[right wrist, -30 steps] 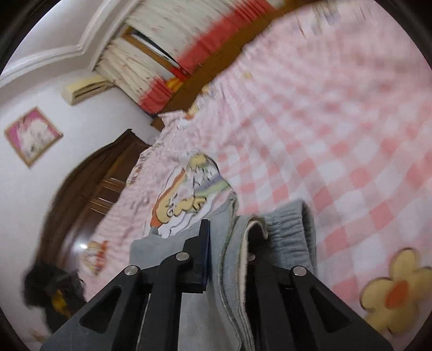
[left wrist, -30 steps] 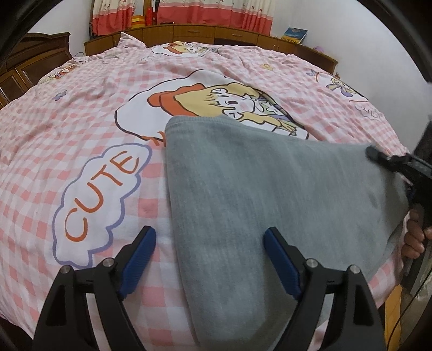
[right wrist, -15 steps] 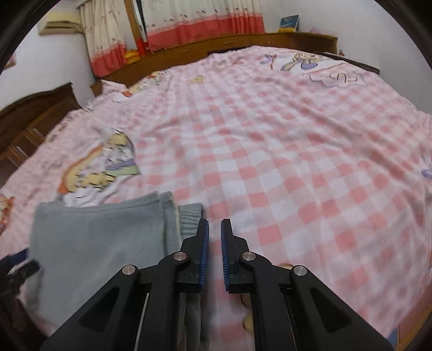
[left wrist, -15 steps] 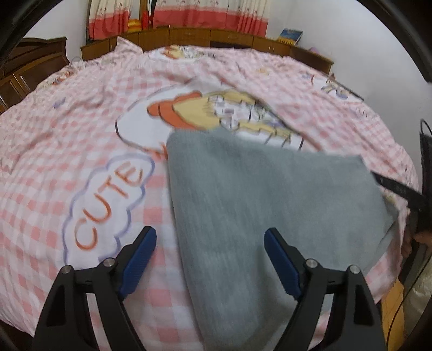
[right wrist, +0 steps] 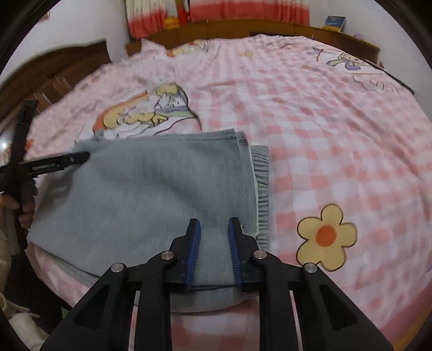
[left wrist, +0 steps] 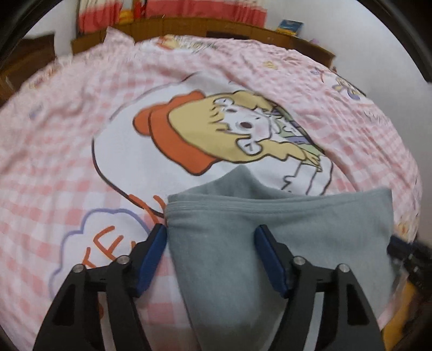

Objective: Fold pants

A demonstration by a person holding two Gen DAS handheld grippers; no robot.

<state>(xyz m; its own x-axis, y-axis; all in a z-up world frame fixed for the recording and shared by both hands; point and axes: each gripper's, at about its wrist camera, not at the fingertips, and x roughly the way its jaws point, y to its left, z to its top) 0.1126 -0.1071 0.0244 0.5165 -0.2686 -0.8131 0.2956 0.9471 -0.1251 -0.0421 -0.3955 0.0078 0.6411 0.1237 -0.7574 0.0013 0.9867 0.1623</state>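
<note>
Lying folded on a bed (right wrist: 337, 129) w/ pink-checked cartoon bedding, grey pants (right wrist: 151, 194) sit near the bed's front edge, ribbed waistband (right wrist: 262, 189) peeking out at the right side under stacked upper layers. Left gripper (left wrist: 210, 243) hovers low over the fabric's left part, jaws spread wide: one blue pad just beside the folded left edge, the other over the cloth, nothing pinched. Right gripper (right wrist: 214, 240) is over the pants' front-right portion, close to the waistband, jaws a small way apart w/ grey cloth visible between them; no grip on the cloth seen. In the right wrist view the left tool's dark tip reaches the cloth's far-left corner, w/ fingers (right wrist: 25, 210) of a hand on its handle. Left view is motion-blurred. Wooden headboard (right wrist: 243, 27) and red-and-white curtains (right wrist: 216, 10) at back.
</note>
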